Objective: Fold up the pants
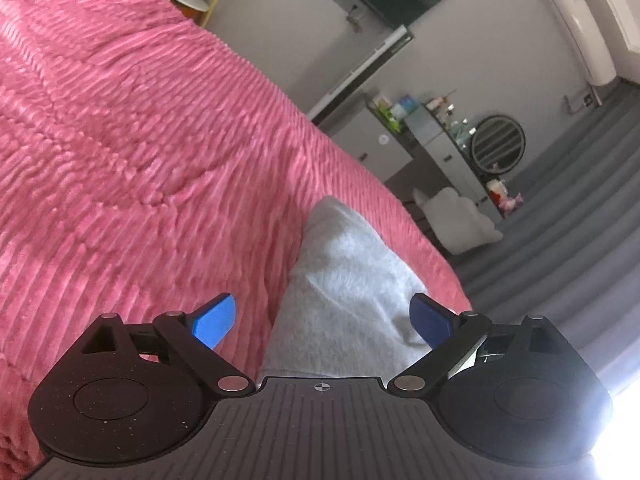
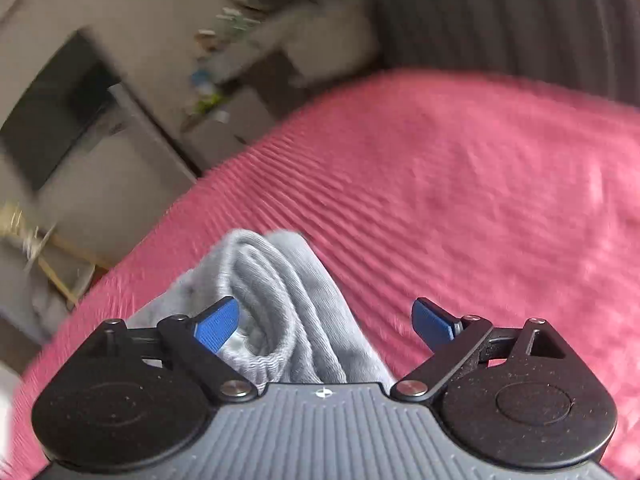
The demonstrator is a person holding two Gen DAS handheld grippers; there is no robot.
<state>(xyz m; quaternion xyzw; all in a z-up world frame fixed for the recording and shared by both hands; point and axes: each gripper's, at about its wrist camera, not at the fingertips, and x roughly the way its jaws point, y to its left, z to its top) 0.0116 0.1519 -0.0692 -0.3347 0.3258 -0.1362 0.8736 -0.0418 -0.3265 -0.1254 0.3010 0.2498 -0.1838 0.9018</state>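
The grey pants (image 1: 348, 280) lie folded into a compact bundle on the pink ribbed bedspread (image 1: 140, 140), near its edge. My left gripper (image 1: 322, 322) is open above the bundle, its blue pads (image 1: 214, 322) wide apart with grey cloth showing between them, not pressed. In the right wrist view the same pants (image 2: 280, 300) show their stacked folded edges. My right gripper (image 2: 326, 322) is open over them, its left pad beside the folds and its right pad over the bedspread (image 2: 460, 200).
Beyond the bed's edge stand a grey cabinet and a dresser (image 1: 436, 136) crowded with small bottles, a round mirror (image 1: 498, 144), and a white cushion (image 1: 456, 220) on the grey floor. A wall air conditioner (image 1: 576, 28) hangs at the upper right.
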